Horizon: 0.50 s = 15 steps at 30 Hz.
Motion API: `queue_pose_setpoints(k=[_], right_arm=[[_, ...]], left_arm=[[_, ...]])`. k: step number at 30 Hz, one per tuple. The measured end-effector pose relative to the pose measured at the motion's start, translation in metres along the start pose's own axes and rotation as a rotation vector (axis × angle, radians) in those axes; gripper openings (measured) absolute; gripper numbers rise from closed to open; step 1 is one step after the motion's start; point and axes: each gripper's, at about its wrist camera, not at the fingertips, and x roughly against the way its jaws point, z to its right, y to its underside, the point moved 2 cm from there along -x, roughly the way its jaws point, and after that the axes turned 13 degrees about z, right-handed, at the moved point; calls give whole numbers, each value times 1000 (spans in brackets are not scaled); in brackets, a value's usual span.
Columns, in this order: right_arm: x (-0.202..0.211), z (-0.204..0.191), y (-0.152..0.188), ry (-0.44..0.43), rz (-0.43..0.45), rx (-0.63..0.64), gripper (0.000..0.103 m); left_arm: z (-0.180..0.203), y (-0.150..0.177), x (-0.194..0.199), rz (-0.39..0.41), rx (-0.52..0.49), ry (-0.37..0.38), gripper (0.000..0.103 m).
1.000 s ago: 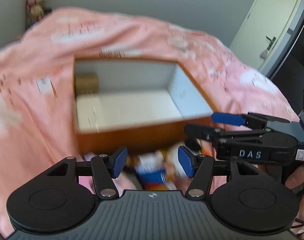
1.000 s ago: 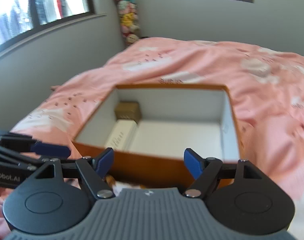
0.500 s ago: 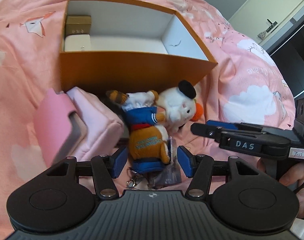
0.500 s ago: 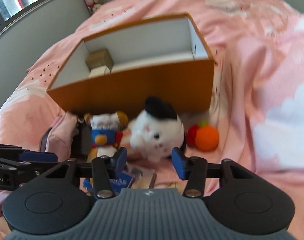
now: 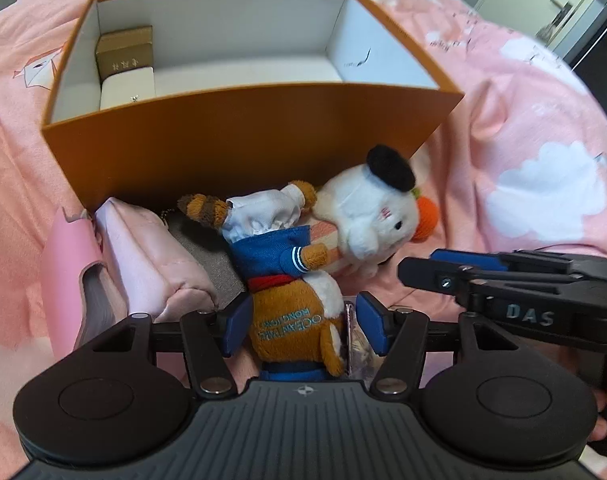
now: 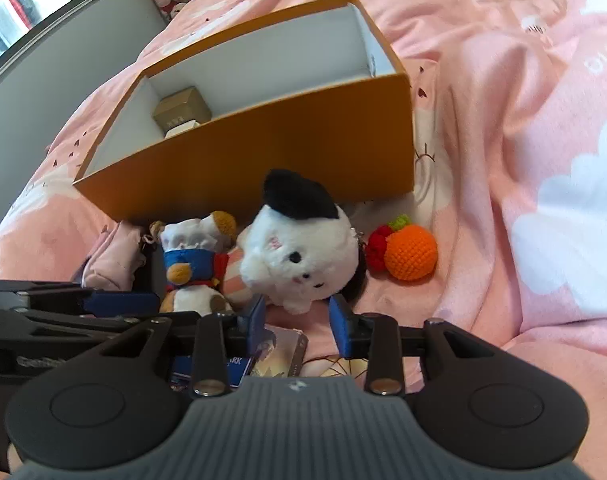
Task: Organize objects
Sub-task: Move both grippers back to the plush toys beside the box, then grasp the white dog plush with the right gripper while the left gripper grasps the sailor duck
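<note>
An orange box with a white inside stands on a pink quilt. In front of it lie a brown plush in a blue jacket and white hat, and a white plush with a black beret. My left gripper points down over the brown plush. Its jaws are opening a little, with the plush's body between the pads and no clear press. My right gripper is closing around the lower edge of the white plush, its pads still apart from it. It also shows at the right of the left wrist view.
A gold box and a white box sit in the orange box's left end. A pink pouch lies left of the plushes. An orange crochet fruit lies to their right. Printed cards lie under the grippers.
Both grippers have come down from over the open box to the toys in front of it. The right jaws have narrowed. The left gripper now has the brown plush between its fingers.
</note>
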Motion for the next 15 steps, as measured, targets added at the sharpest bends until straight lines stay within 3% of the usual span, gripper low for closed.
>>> queue_pose_setpoints(k=[8, 13, 15], right_arm=[[-6, 2, -6, -34, 8, -22, 51], [-12, 2, -9, -63, -12, -60, 54], [-14, 3, -9, -65, -17, -96, 66]], left_arm=[[6, 3, -17, -52, -58, -57, 69], [2, 4, -12, -36, -38, -36, 59], [-1, 3, -4, -6, -24, -23, 55]])
